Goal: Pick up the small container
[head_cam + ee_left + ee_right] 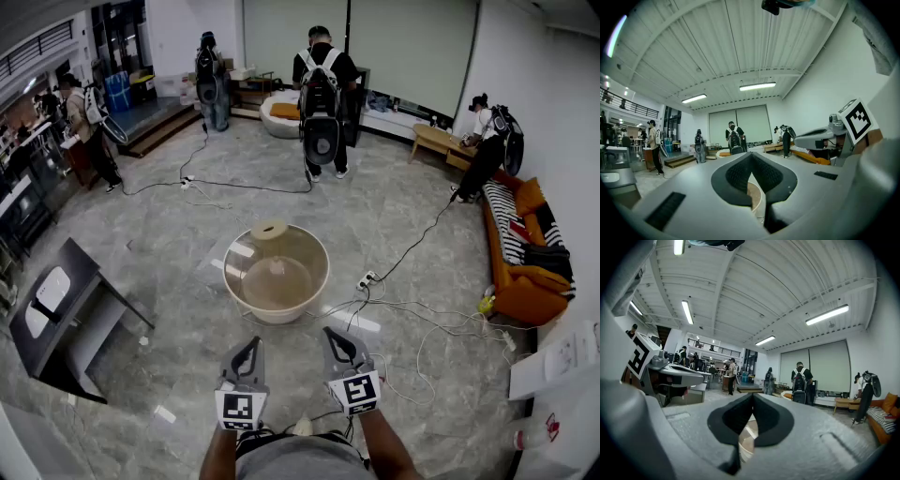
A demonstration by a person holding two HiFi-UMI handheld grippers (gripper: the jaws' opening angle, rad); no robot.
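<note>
Head view downward, gripper views level, sharing tub (277, 272).

Floor (169, 234): glossy grey stone-look tile. Tub (277, 314): smooth cream plastic (clear glossy top). Small container (269, 228): matt beige. Sofa (525, 291): cloth.

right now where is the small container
In the head view the small container sits mid-frame on the far rim of the round cream table, up and left of the white power strip on the floor.

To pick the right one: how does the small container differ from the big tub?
The small container is far smaller than the big tub. The container sits on the tub's far edge; the tub stands on the floor. Both are round and beige.
</note>
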